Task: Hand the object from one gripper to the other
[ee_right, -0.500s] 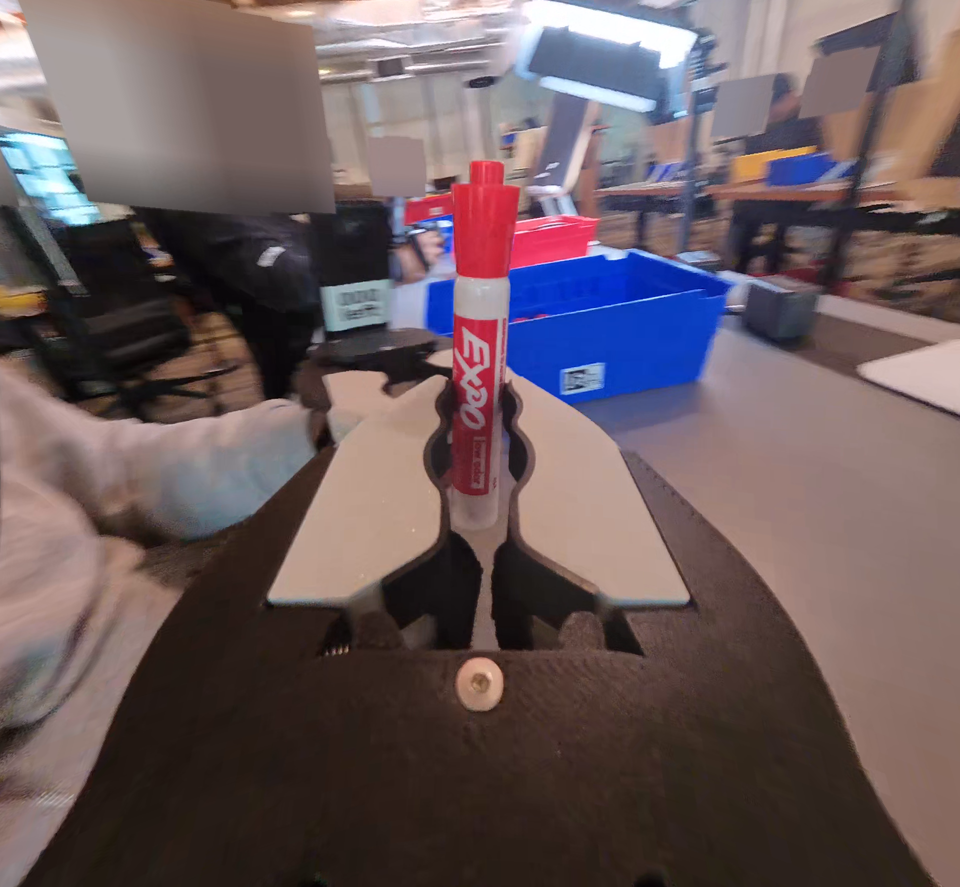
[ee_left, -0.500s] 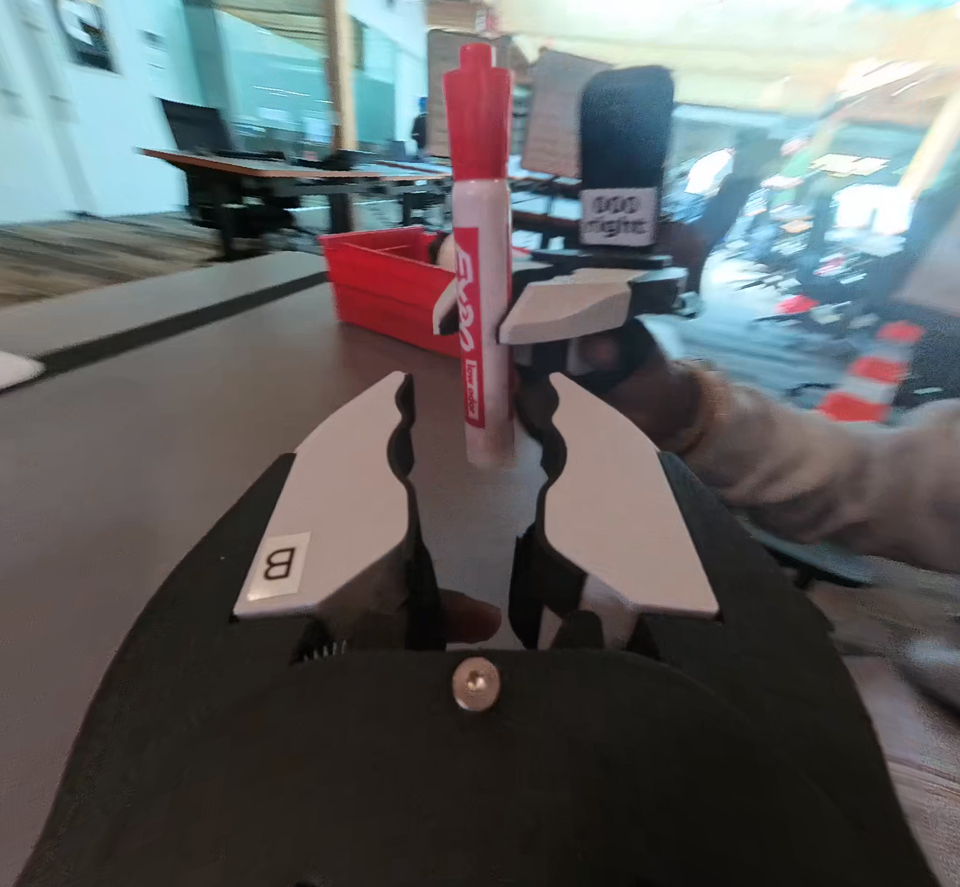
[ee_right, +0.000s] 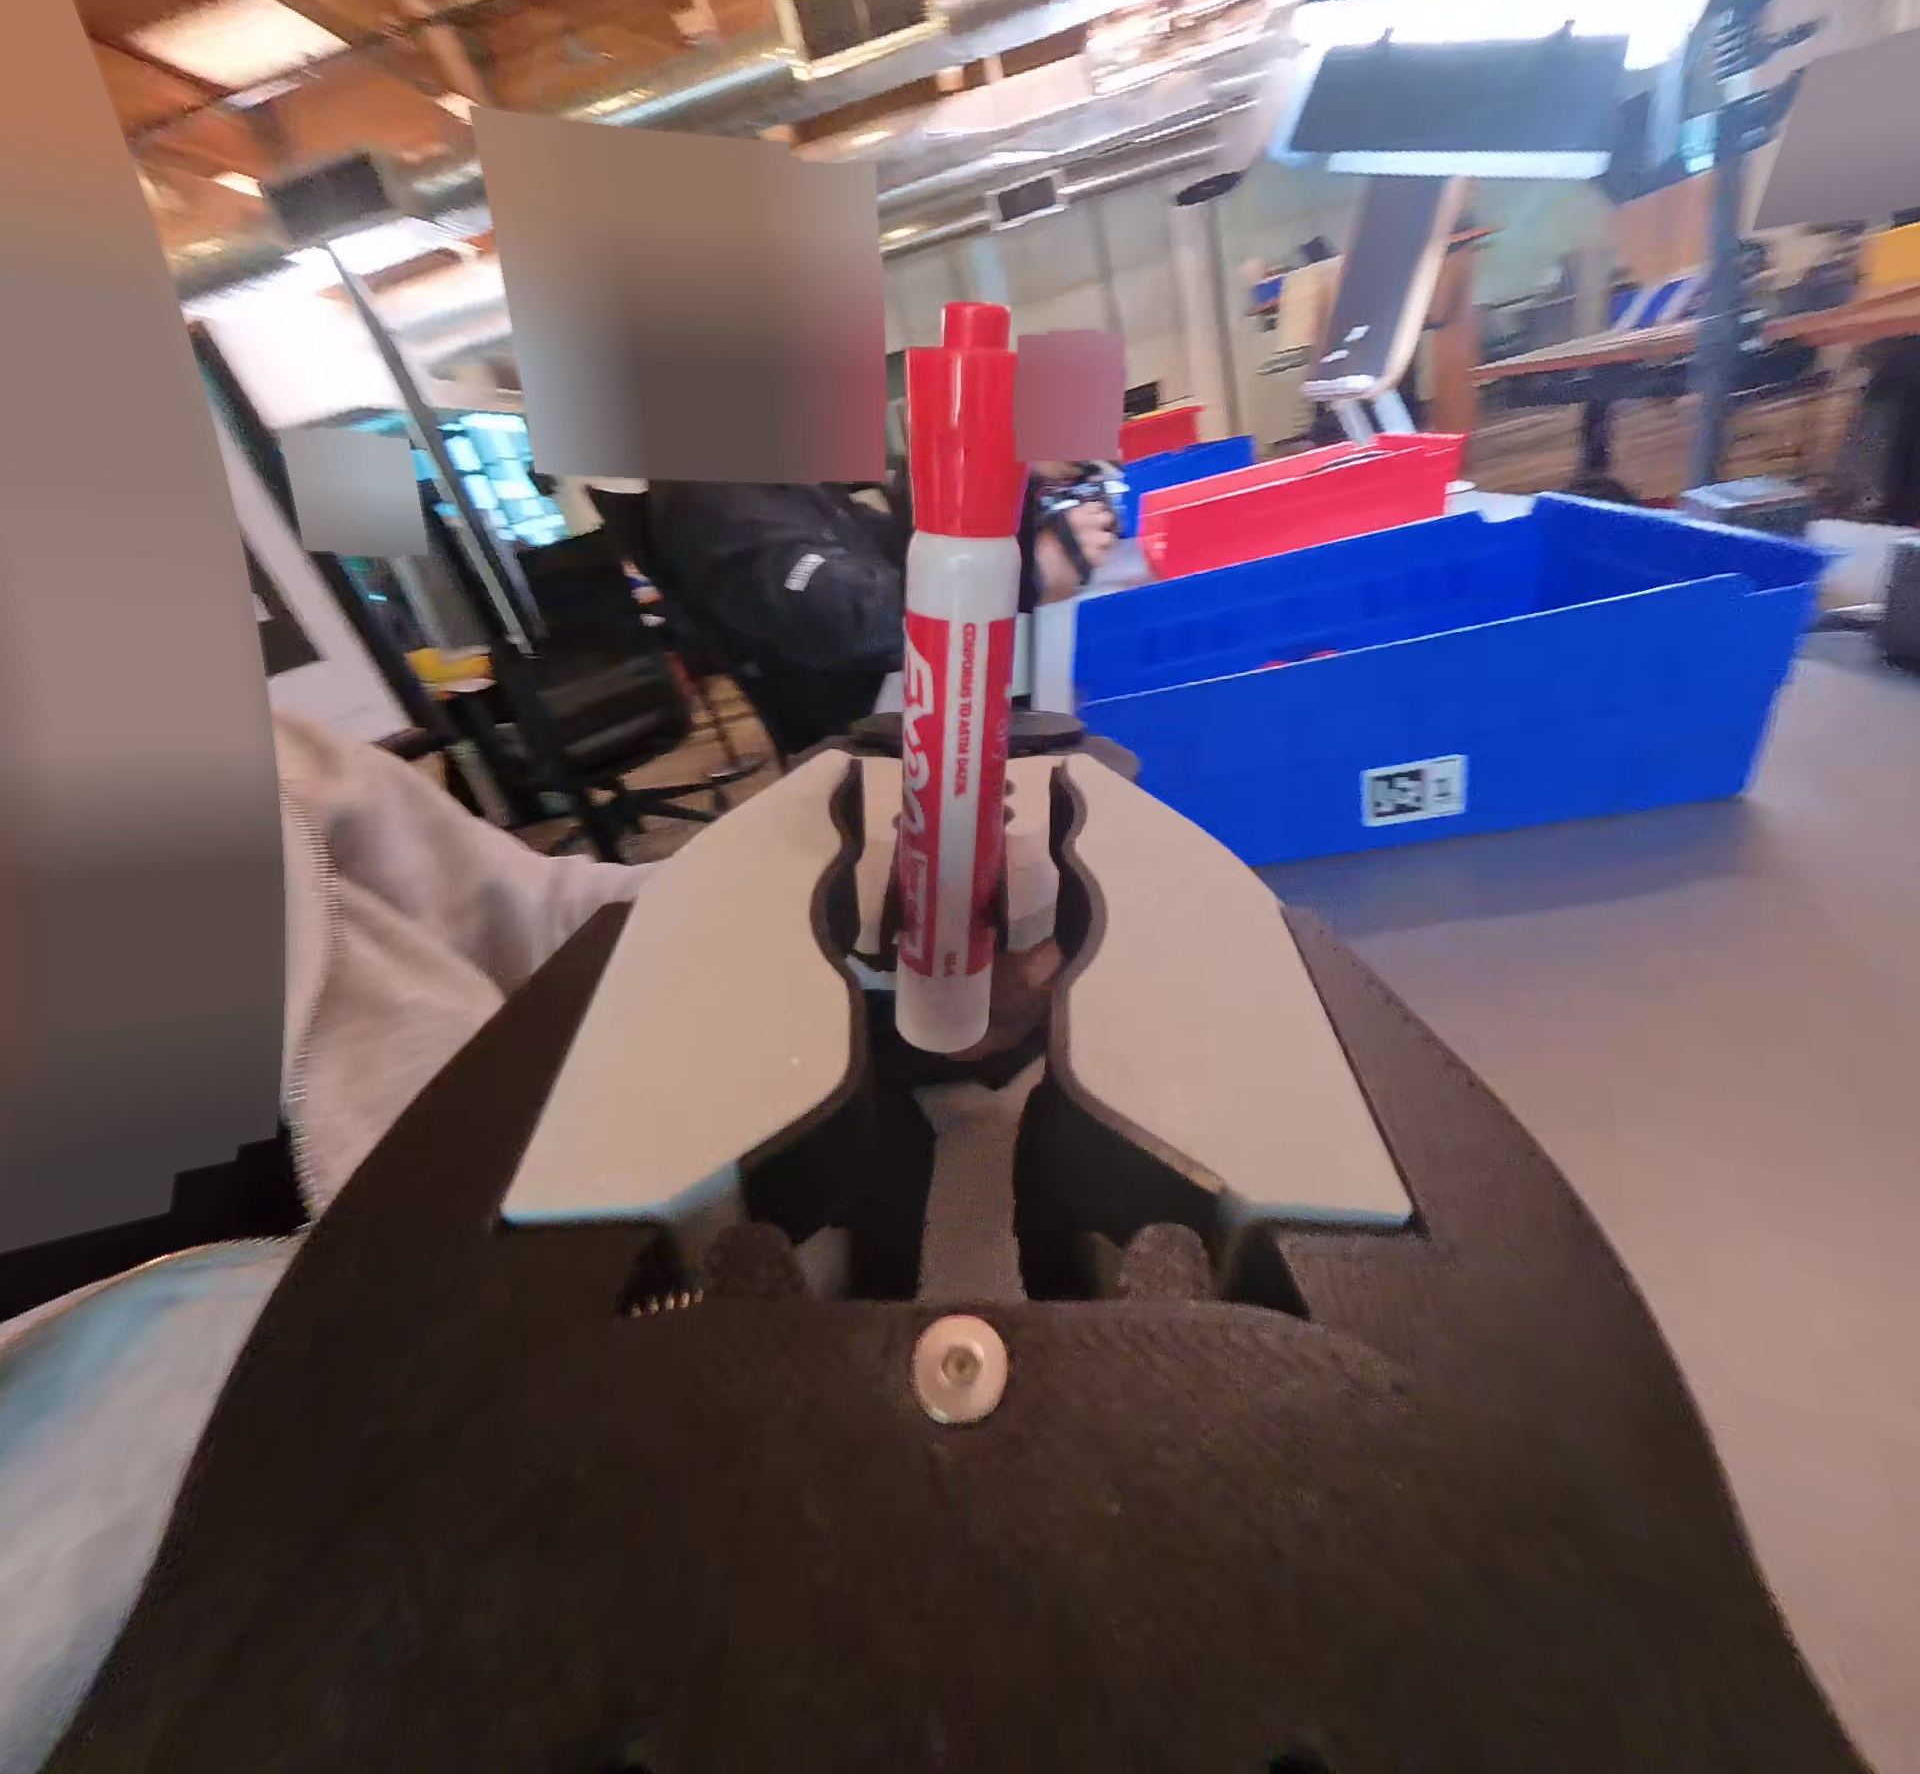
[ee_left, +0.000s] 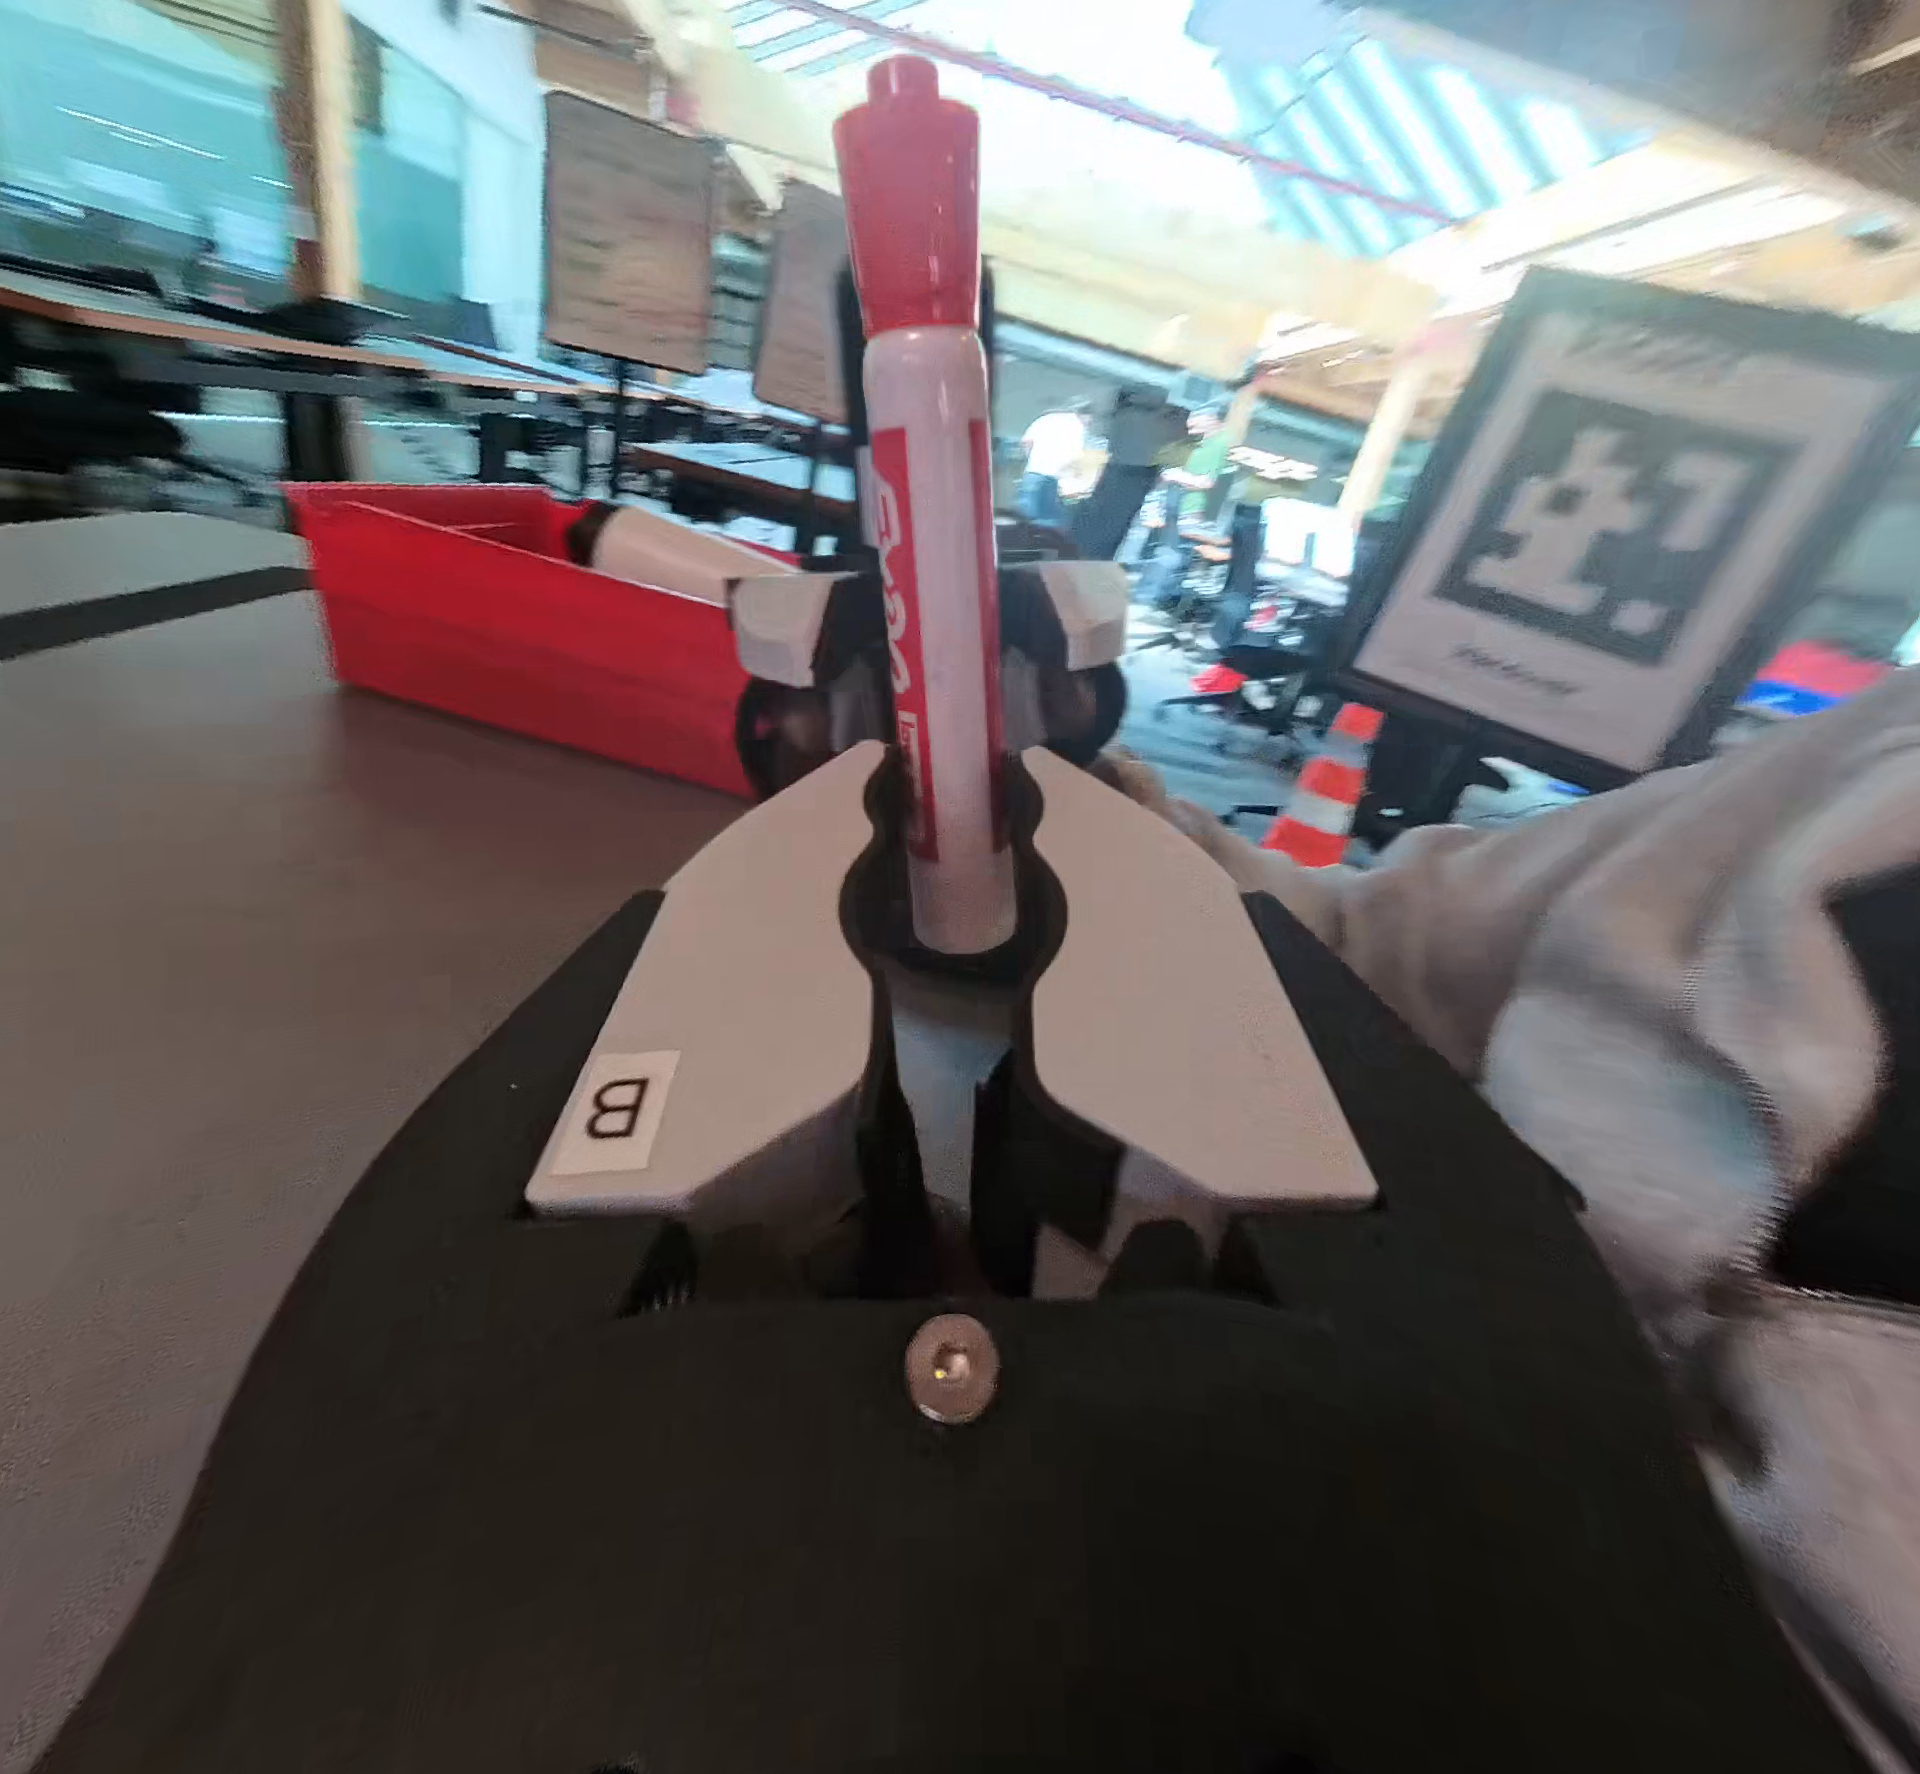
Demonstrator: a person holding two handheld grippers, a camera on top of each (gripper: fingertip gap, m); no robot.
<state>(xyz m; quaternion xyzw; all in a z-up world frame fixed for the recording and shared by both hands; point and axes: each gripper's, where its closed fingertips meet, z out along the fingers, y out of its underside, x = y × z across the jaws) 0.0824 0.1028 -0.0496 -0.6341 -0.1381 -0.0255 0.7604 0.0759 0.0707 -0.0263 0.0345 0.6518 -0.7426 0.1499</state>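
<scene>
Two hand-held grippers meet at one marker (ee_left: 940,581), and I judge the handover nearly complete. In the left wrist view, the left hand-held gripper (ee_left: 951,768) is pressed onto the lower barrel, both notched fingers touching it, so it is pinching the marker. The marker stands upright above the grey surface (ee_left: 260,841), cap towards twelve o'clock, with a red bin (ee_left: 499,602) resting at about ten o'clock from it. In the right wrist view, the right hand-held gripper (ee_right: 956,774) is spread: a gap shows on each side of the barrel, so it flanks the marker without gripping. A blue bin (ee_right: 1455,685) sits at about three o'clock. What seems left is for the right one to draw clear. The marker has a white barrel with a red printed band, a ribbed red cap and a plain rounded white base.
</scene>
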